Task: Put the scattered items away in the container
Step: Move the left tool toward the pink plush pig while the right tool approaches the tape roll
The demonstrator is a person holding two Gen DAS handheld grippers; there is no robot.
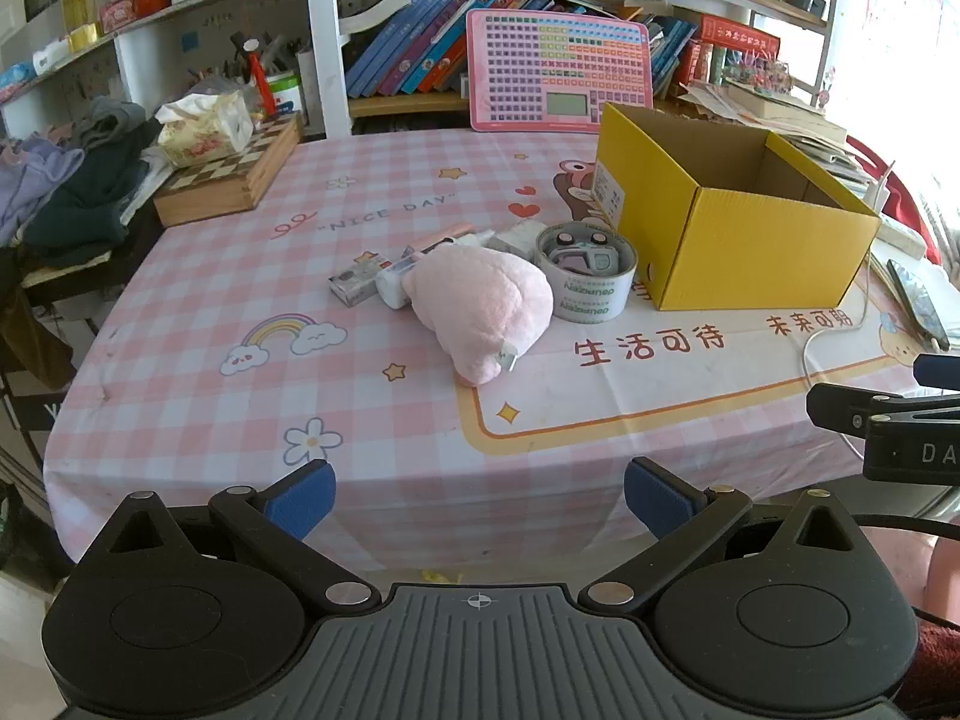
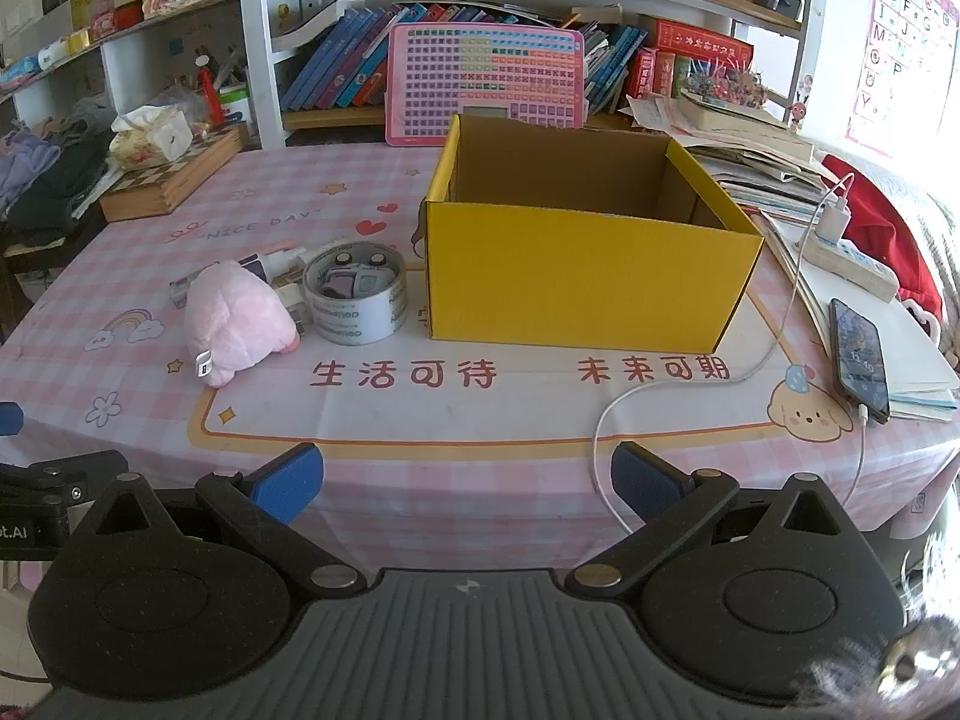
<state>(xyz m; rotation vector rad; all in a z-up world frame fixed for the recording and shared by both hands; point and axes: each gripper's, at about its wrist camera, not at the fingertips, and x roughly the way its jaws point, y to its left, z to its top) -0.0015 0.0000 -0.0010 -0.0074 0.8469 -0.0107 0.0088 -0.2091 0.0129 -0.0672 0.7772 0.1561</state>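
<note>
A yellow cardboard box [image 1: 738,240] [image 2: 588,282] stands open on the pink checked tablecloth; what shows of its inside is bare. Left of it lies a pink plush toy [image 1: 480,306] [image 2: 237,321], a roll of clear tape [image 1: 585,273] [image 2: 355,294] with small items inside its ring, and several small boxes and bottles [image 1: 384,279] [image 2: 273,267] behind the plush. My left gripper [image 1: 480,498] is open and empty at the table's near edge. My right gripper [image 2: 468,480] is open and empty at the near edge, in front of the box.
A phone [image 2: 858,360] on a white charging cable [image 2: 606,420] lies right of the box, with a power strip [image 2: 840,255] and stacked papers. A wooden chess box [image 1: 231,174] with a tissue pack stands far left. A pink keyboard toy [image 1: 558,69] leans on the bookshelf.
</note>
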